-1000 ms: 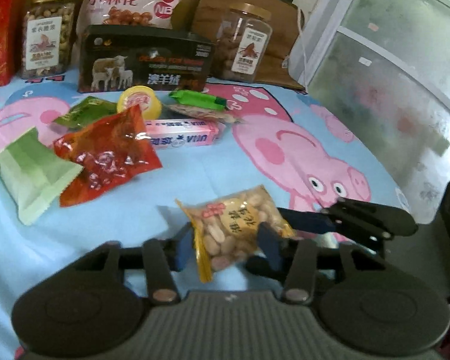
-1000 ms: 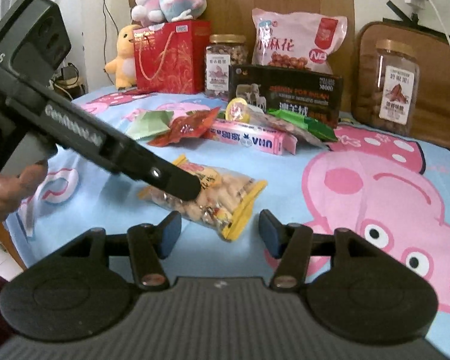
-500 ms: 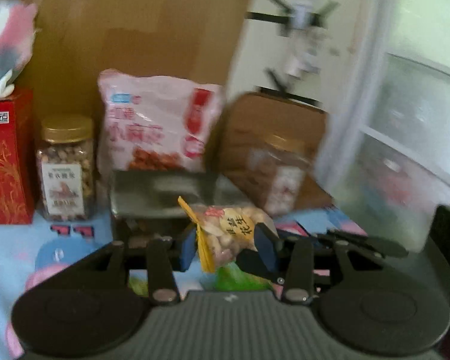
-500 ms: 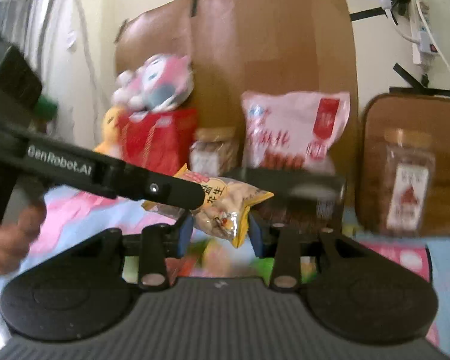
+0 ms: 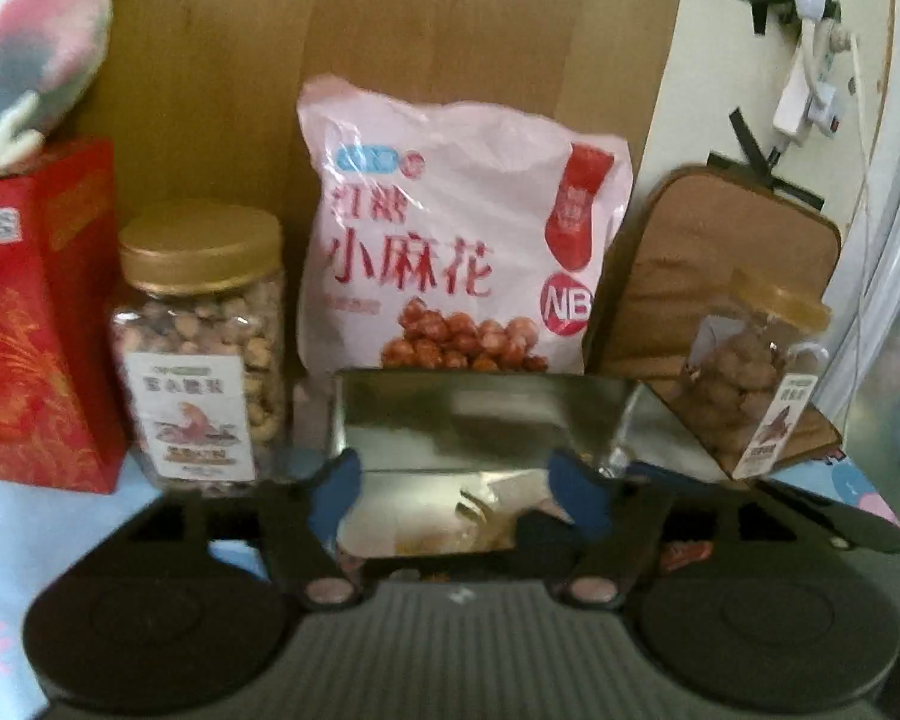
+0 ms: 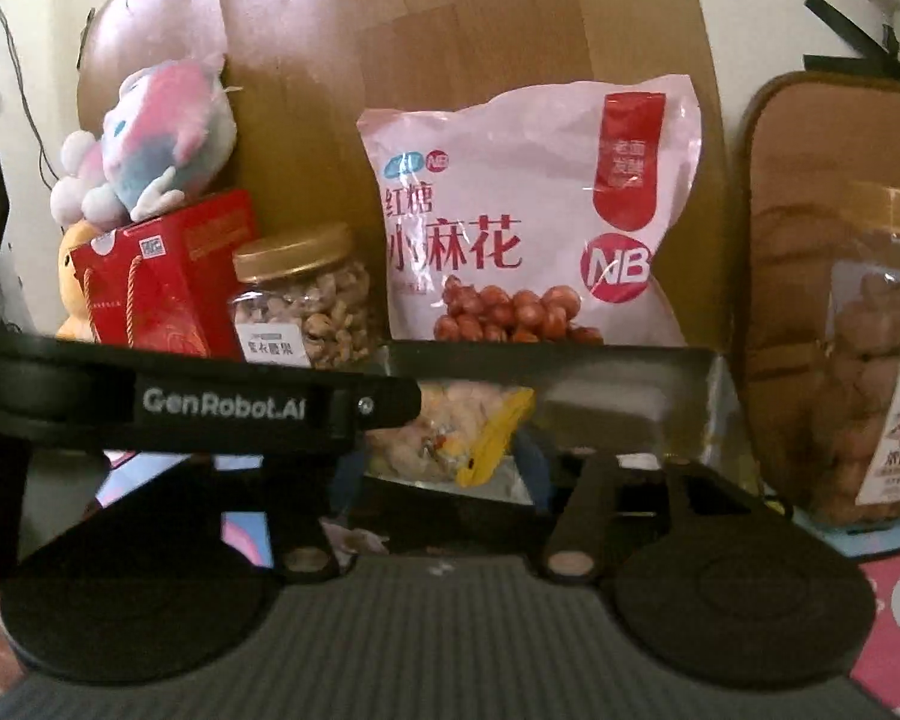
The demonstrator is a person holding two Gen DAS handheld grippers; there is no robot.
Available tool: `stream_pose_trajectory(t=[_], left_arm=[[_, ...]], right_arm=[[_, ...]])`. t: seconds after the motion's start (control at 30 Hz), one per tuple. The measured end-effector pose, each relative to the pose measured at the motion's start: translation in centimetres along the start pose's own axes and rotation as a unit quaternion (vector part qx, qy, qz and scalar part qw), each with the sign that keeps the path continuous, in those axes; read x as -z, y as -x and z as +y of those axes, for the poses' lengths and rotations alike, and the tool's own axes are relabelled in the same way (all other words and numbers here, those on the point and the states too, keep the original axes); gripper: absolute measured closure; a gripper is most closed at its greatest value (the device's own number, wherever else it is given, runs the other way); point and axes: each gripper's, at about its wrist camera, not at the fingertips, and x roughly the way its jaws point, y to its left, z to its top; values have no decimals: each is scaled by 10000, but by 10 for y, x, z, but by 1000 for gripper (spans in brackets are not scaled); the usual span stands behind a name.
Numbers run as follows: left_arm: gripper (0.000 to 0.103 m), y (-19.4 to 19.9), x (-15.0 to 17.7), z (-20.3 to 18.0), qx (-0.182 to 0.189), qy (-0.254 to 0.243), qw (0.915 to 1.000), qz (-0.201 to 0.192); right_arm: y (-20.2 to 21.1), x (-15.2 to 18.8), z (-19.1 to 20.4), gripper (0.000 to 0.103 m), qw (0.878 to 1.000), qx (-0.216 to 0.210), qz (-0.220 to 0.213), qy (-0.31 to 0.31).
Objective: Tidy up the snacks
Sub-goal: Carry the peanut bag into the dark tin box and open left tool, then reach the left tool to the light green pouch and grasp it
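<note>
The peanut packet, clear with a yellow edge, lies on the shiny top of the black box. My right gripper straddles it with its jaws opening, the pads off the packet. One finger of my left gripper crosses in from the left over the packet's near end. In the left wrist view my left gripper is also opening. The packet shows pale and blurred low between its blue pads, narrower than the gap. The black box fills the space ahead.
Behind the box a large pink snack bag leans on a wooden headboard. A gold-lidded nut jar, a red gift box and a plush toy stand left. Another jar and a brown cushion stand right.
Both grippers carried the peanut packet up off the blue sheet and forward onto the black box. Their jaws, closed on it before, have now spread apart.
</note>
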Motion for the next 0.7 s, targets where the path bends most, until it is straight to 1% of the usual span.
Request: stream_pose_trajectory(t=[0.03, 0.07, 0.13, 0.2, 0.23, 0.3, 0.33, 0.4, 0.47, 0.5, 0.53, 0.6, 0.67, 0.7], left_arm=[[30, 9, 0, 3, 77, 3, 10000, -53], [30, 21, 2, 7, 194, 29, 9998, -97], [30, 49, 9, 21, 424, 170, 9988, -181], [30, 78, 22, 38, 599, 306, 9974, -244], [30, 95, 34, 48, 580, 403, 9972, -260], [30, 119, 58, 67, 472, 588, 9967, -306], [30, 128, 71, 77, 382, 689, 9965, -267], [30, 138, 94, 95, 215, 875, 9959, -108], [33, 139, 106, 106, 130, 1047, 9944, 106], [33, 138, 110, 111, 149, 1145, 9931, 191], [33, 136, 113, 114, 219, 1235, 9918, 251], [33, 133, 115, 115, 279, 1225, 9918, 237], [33, 123, 113, 113, 249, 1108, 9931, 286], [33, 117, 114, 111, 265, 1066, 9933, 352]], right_arm=[[8, 2, -1, 31, 10000, 10, -95, -15], [9, 0, -4, 31, 9999, -21, -127, -19], [28, 2, -4, 31, 9996, -127, -199, -157], [50, 8, -5, 33, 9974, -535, -199, -434], [65, 15, -3, 36, 9949, -816, -127, -586], [86, 30, 1, 41, 9887, -1243, 23, -835], [95, 40, 6, 46, 9860, -1397, 123, -900], [103, 57, 22, 51, 9821, -1646, 355, -848], [101, 67, 45, 54, 9781, -1888, 599, -645], [99, 71, 60, 54, 9773, -1959, 700, -387], [97, 75, 77, 53, 9776, -1958, 768, -23], [93, 83, 111, 52, 9770, -1811, 828, 757], [84, 89, 132, 39, 9741, -1651, 958, 1214], [78, 93, 138, 29, 9739, -1529, 1050, 1310]])
